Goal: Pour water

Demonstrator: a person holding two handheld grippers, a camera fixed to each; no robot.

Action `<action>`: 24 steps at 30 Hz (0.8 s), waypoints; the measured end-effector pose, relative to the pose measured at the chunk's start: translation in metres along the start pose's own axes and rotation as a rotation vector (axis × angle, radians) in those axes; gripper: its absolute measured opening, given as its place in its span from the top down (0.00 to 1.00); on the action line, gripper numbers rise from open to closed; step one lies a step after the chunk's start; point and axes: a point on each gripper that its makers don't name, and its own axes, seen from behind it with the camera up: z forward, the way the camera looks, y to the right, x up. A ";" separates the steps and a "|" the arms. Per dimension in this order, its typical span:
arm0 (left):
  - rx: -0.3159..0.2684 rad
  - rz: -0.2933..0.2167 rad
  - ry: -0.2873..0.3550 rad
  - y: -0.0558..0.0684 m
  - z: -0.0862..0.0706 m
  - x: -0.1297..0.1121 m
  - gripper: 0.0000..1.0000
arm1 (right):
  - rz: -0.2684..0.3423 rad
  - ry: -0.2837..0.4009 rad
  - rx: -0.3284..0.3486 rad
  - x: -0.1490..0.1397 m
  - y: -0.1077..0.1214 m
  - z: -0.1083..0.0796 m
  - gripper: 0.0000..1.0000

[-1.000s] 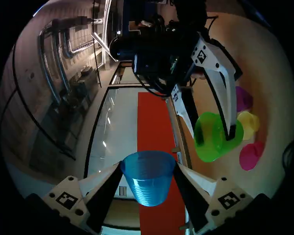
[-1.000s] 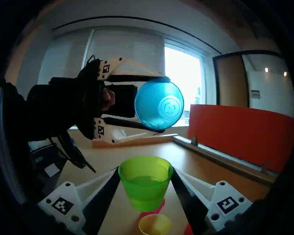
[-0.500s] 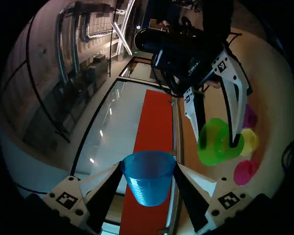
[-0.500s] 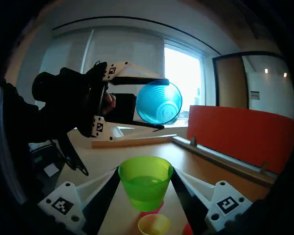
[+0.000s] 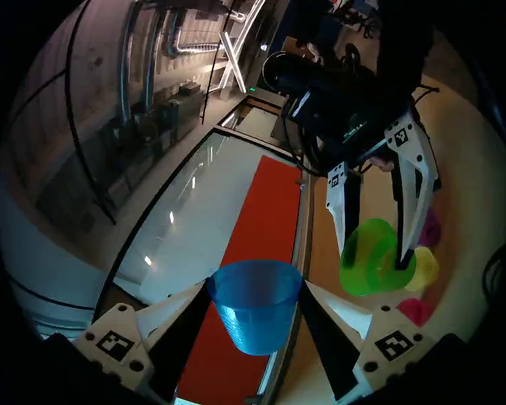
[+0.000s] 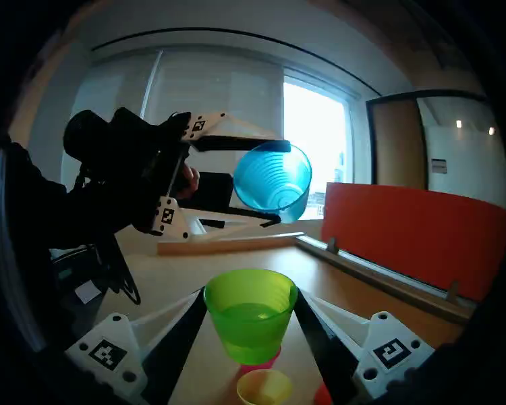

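Above the light wooden table (image 6: 334, 283), the left gripper (image 6: 280, 181) has both fingers clamped on a translucent blue plastic cup (image 6: 272, 179), held high at far left and tipped on its side as for pouring; it looks empty. The right gripper (image 6: 251, 302) pinches a translucent green plastic cup (image 6: 246, 337) near and upright, evidently to keep level the water (image 6: 251, 312) that part-fills it. A small yellow cup (image 6: 265, 388) stands on the table below.

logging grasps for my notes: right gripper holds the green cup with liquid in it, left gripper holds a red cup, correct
The left gripper holds a blue cup, not a red one; the left gripper view shows it between the fingers. The right gripper does hold the green cup with liquid.
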 end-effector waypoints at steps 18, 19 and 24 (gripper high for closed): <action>0.032 -0.334 -0.044 -0.007 -0.007 -0.022 0.12 | -0.002 0.004 -0.011 0.001 0.002 -0.001 0.09; 0.031 -0.346 -0.048 -0.007 -0.007 -0.022 0.12 | -0.002 0.005 -0.012 0.001 0.002 -0.001 0.09; 0.030 -0.404 -0.077 -0.005 -0.006 -0.030 0.12 | 0.001 0.009 -0.015 0.004 0.002 -0.001 0.09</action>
